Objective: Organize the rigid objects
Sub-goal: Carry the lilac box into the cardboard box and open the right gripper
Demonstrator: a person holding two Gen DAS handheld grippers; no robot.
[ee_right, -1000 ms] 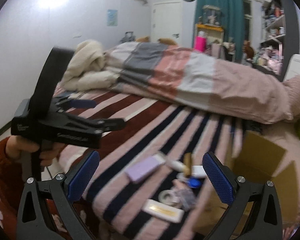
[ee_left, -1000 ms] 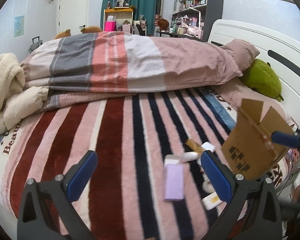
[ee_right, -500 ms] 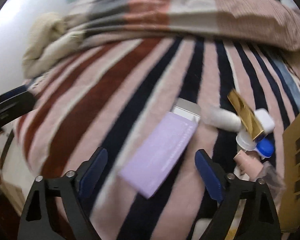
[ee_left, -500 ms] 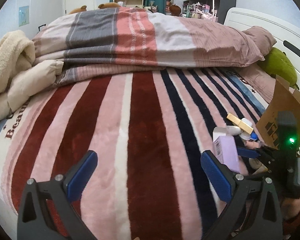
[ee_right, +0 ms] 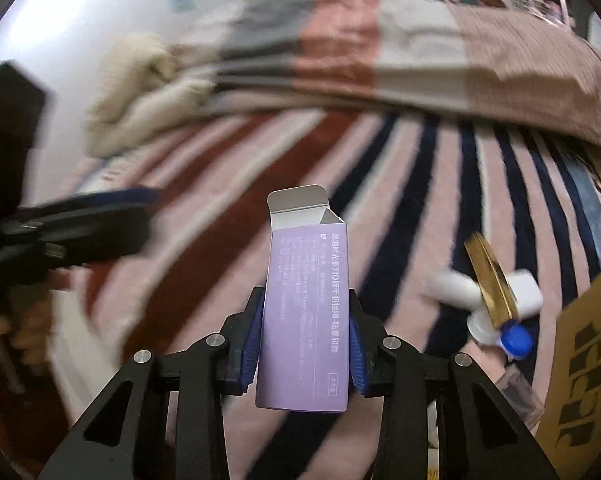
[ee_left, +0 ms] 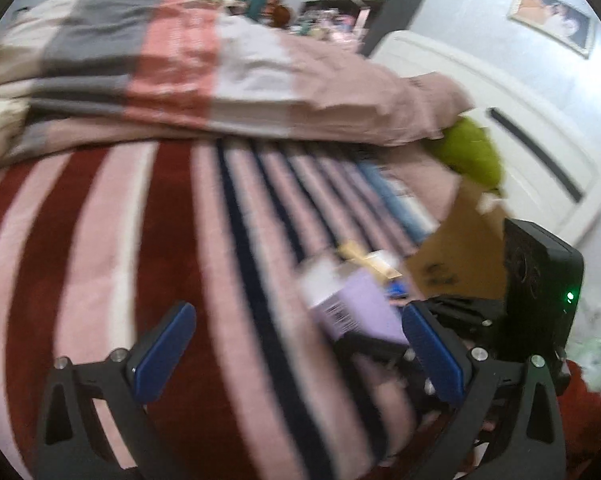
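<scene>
My right gripper (ee_right: 302, 340) is shut on a lilac carton (ee_right: 306, 312) with its top flap open, held upright above the striped bed. The carton also shows in the left wrist view (ee_left: 352, 304), blurred, with the right gripper's black body (ee_left: 540, 292) beside it. My left gripper (ee_left: 296, 352) is open and empty over the blanket, left of the carton. A pile of small items lies on the bed: a gold box (ee_right: 490, 276), a white tube (ee_right: 454, 288), a white case (ee_right: 524, 292) and a blue-capped bottle (ee_right: 514, 340).
An open cardboard box (ee_right: 580, 360) stands at the right edge of the bed, also in the left wrist view (ee_left: 460, 248). A folded striped duvet (ee_left: 220, 76) lies across the back. A green plush (ee_left: 472, 152) rests by the white headboard (ee_left: 540, 152).
My right gripper has closed on the lilac carton and lifted it off the blanket. My left gripper has swung right, toward the carton and the cardboard box.
</scene>
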